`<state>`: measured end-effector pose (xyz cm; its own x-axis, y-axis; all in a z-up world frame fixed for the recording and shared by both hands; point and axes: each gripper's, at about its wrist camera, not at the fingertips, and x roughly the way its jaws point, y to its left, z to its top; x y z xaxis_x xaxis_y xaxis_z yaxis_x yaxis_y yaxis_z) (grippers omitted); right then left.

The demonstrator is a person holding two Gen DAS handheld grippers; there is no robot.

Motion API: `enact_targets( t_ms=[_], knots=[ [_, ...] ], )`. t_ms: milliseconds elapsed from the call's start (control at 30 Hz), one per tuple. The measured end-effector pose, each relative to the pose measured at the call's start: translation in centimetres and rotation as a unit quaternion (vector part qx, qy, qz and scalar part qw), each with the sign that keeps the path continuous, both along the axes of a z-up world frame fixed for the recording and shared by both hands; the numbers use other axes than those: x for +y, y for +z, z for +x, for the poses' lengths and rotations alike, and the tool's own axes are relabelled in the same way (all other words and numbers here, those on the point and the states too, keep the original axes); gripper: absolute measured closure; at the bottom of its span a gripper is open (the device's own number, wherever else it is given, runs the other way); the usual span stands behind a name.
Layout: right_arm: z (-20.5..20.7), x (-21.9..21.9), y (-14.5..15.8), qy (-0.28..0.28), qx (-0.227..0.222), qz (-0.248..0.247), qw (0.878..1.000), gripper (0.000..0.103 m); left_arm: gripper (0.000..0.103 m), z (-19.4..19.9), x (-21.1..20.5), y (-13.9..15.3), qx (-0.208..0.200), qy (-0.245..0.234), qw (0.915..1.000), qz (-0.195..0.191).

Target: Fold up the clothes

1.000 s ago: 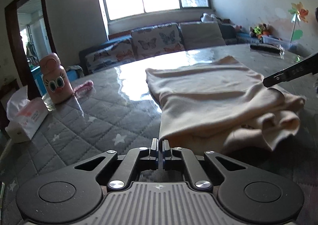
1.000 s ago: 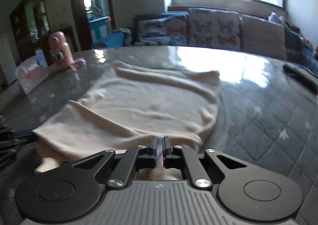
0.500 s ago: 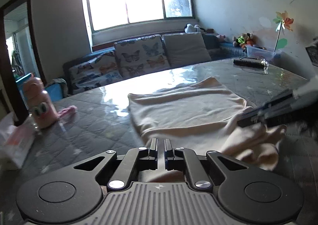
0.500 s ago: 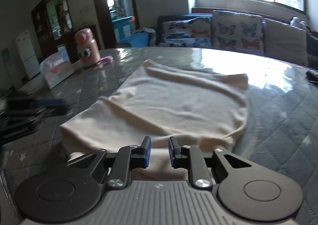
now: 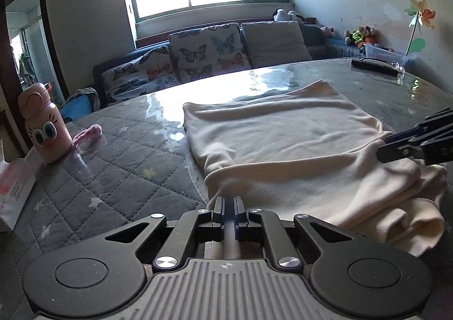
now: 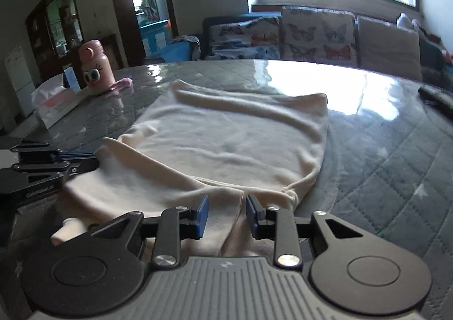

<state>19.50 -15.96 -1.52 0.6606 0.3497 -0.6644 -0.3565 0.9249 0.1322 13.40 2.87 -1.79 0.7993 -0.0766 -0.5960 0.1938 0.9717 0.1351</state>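
Observation:
A cream garment [image 5: 283, 144] lies partly folded on the quilted grey table [image 5: 113, 178], its near edge doubled over. It also shows in the right wrist view [image 6: 226, 144]. My left gripper [image 5: 229, 206] stands at the garment's near left edge, its jaws only a narrow gap apart; whether cloth is between them is unclear. It appears from the side in the right wrist view [image 6: 93, 161]. My right gripper [image 6: 225, 212] is open over the garment's near edge with cloth lying between the fingers. It appears at the right in the left wrist view [image 5: 380, 148].
A pink cartoon bottle [image 5: 44, 127] and a tissue pack [image 5: 11, 189] stand at the table's left, with a pink cloth scrap [image 5: 87, 133] beside the bottle. A dark remote [image 5: 373, 66] lies at the far right. A sofa [image 5: 212, 51] stands behind the table.
My right gripper has opened and let go of the garment's edge. My left gripper's jaws have parted slightly. The doubled-over near edge now rests on the table.

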Motion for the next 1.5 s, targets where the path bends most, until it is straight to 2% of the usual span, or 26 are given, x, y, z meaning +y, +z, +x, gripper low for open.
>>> enact_targets(
  t_ms=[33, 133, 167, 333, 467, 567, 667, 767, 867, 900, 967, 1067, 1167, 1300, 1367, 1500],
  knots=[
    [0.2, 0.1, -0.3, -0.001, 0.002, 0.0, 1.0, 0.075, 0.095, 0.0, 0.0, 0.0, 0.0, 0.001, 1.0, -0.001],
    [0.1, 0.2, -0.1, -0.005, -0.016, -0.003, 1.0, 0.093, 0.094, 0.0, 0.2, 0.0, -0.001, 0.004, 1.0, -0.004],
    [0.0, 0.3, 0.0, -0.007, -0.023, -0.004, 1.0, 0.096, 0.094, 0.0, 0.2, 0.0, -0.002, 0.004, 1.0, -0.005],
    [-0.1, 0.5, 0.0, -0.017, -0.047, -0.026, 0.998, 0.097, 0.094, -0.1, 0.4, -0.1, -0.004, 0.012, 0.9999, -0.007],
    [0.4, 0.1, -0.4, -0.026, -0.028, -0.022, 0.999, 0.092, 0.094, -0.2, 0.6, -0.1, -0.004, 0.018, 0.9998, -0.008],
    [-0.2, 0.1, 0.5, -0.027, -0.05, -0.013, 0.998, 0.088, 0.094, -0.3, 0.5, 0.3, -0.006, 0.02, 0.9997, -0.011],
    [-0.4, 1.0, 1.2, 0.001, -0.063, -0.008, 0.998, 0.084, 0.093, -0.5, -0.1, 0.9, -0.014, 0.011, 0.9997, -0.015],
    [0.1, 2.4, 0.6, 0.036, -0.047, -0.014, 0.998, 0.074, 0.092, -0.6, -1.1, 1.0, -0.019, -0.004, 0.9998, -0.003],
    [-0.2, 3.0, 0.2, 0.058, -0.034, -0.023, 0.997, 0.073, 0.091, -0.8, -1.4, 1.0, -0.021, -0.014, 0.9997, 0.005],
    [-0.5, 3.0, 0.2, 0.065, -0.034, -0.027, 0.997, 0.071, 0.09, -1.1, -1.4, 1.0, -0.022, -0.017, 0.9996, 0.007],
    [-1.3, 2.9, 0.1, 0.085, -0.031, -0.042, 0.995, 0.061, 0.082, -1.6, -1.4, 0.9, -0.022, -0.028, 0.9993, 0.013],
    [-2.3, 2.6, -0.2, 0.094, -0.033, -0.064, 0.993, 0.061, 0.077, -2.7, -1.5, 0.7, -0.023, -0.045, 0.9983, 0.029],
    [-3.2, 1.7, 0.4, 0.089, -0.041, -0.058, 0.994, 0.061, 0.072, -4.4, -1.5, 0.8, -0.03, -0.068, 0.996, 0.05],
    [-3.3, 1.2, -0.1, 0.091, -0.029, -0.059, 0.994, 0.061, 0.067, -6.7, -1.6, 1.0, -0.039, -0.102, 0.9905, 0.083],
    [-3.7, 1.0, 0.2, 0.092, -0.032, -0.056, 0.994, 0.061, 0.06, -7.7, -1.6, 1.0, -0.04, -0.117, 0.9876, 0.098],
    [-4.3, 0.1, 0.9, 0.094, -0.03, -0.044, 0.994, 0.061, 0.058, -8.9, -2.7, 0.0, -0.045, -0.154, 0.9787, 0.128]
  ],
)
